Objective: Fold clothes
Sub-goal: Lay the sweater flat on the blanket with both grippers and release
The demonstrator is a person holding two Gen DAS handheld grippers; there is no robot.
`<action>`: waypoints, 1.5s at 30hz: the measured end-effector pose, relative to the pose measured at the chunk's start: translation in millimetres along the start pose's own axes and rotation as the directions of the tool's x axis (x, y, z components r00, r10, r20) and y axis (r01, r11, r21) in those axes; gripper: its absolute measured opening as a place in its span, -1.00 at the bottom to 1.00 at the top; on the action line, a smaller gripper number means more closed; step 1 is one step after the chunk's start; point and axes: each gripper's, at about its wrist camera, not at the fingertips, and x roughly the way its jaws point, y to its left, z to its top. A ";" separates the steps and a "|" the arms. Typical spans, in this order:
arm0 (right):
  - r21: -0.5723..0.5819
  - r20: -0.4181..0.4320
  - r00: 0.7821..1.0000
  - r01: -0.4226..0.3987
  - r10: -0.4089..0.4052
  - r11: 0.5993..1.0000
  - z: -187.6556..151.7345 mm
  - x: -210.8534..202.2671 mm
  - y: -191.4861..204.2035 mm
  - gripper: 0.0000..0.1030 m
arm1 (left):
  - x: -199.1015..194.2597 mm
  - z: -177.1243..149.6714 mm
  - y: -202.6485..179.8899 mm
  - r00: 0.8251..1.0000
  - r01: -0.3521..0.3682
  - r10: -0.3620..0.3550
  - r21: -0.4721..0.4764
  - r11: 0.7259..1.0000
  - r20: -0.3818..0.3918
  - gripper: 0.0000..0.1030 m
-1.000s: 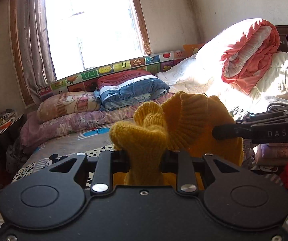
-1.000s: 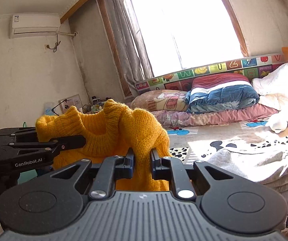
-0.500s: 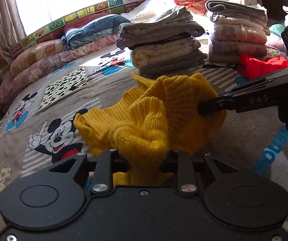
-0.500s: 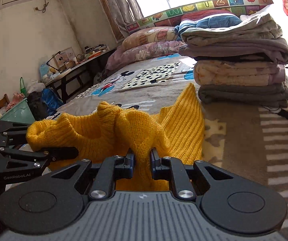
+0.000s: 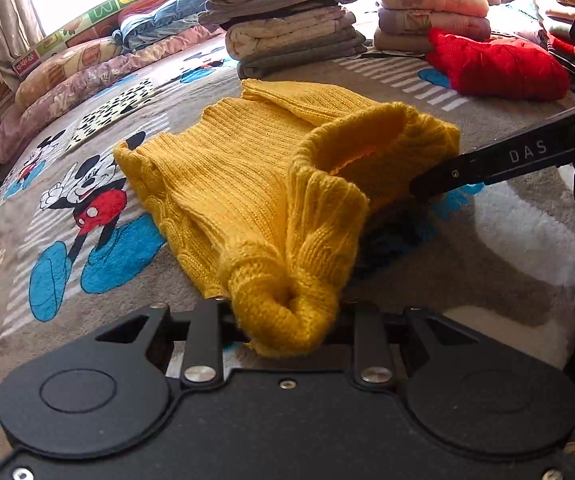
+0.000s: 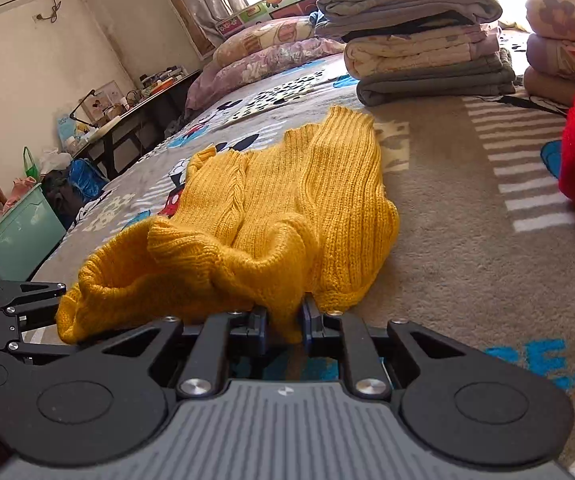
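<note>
- Two hand-held grippers work on one yellow sweater (image 5: 247, 168), which lies on the bed (image 5: 487, 240) near its front edge, far end flat on the cartoon-print blanket (image 5: 87, 208), near end bunched and raised.
- Left hand-held gripper (image 5: 287, 320): clamped on a rolled knit cuff or hem of the sweater; the jaws are easing apart with fabric between the pads.
- Right hand-held gripper (image 6: 285, 320): clamped on a fold of the same near end; its jaws are likewise beginning to part, with knit between them.
- Done, as judged from the layout: two stacks of folded clothes (image 5: 291, 24) stand toward the far side of the bed, and the sweater body is laid down lengthwise.
- Left to do: the near end is not yet flattened; the sleeves and body show no tidy fold, so the folding proper is at an early stage.
- A crumpled red garment (image 5: 495, 64) lies toward the right edge of the bed, unfolded; judged to be pending.
- The folded sweater then needs moving to a stack.
</note>
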 end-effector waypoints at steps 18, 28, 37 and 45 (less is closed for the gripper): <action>0.179 0.058 0.970 -0.242 0.236 0.954 5.9 -124.4 37.5 0.14 | -166.9 -19.4 81.1 0.924 0.371 -0.194 -0.646 0.668 0.331 0.50; 0.342 0.029 0.999 -0.029 0.020 0.939 8.0 -54.9 -10.6 0.40 | -43.9 -64.5 65.7 0.955 0.241 -0.237 -0.929 0.280 0.177 0.50; 0.564 0.048 0.989 -0.144 0.143 0.813 -36.8 -4.3 -43.6 -0.11 | -12.8 -68.2 63.2 0.944 0.282 -0.244 -0.927 0.248 0.222 -0.45; 0.362 0.058 0.983 -0.182 0.172 0.914 -30.4 -28.9 -3.6 -0.68 | -38.9 -72.3 61.2 0.990 0.139 -0.092 -0.810 0.570 0.105 -0.81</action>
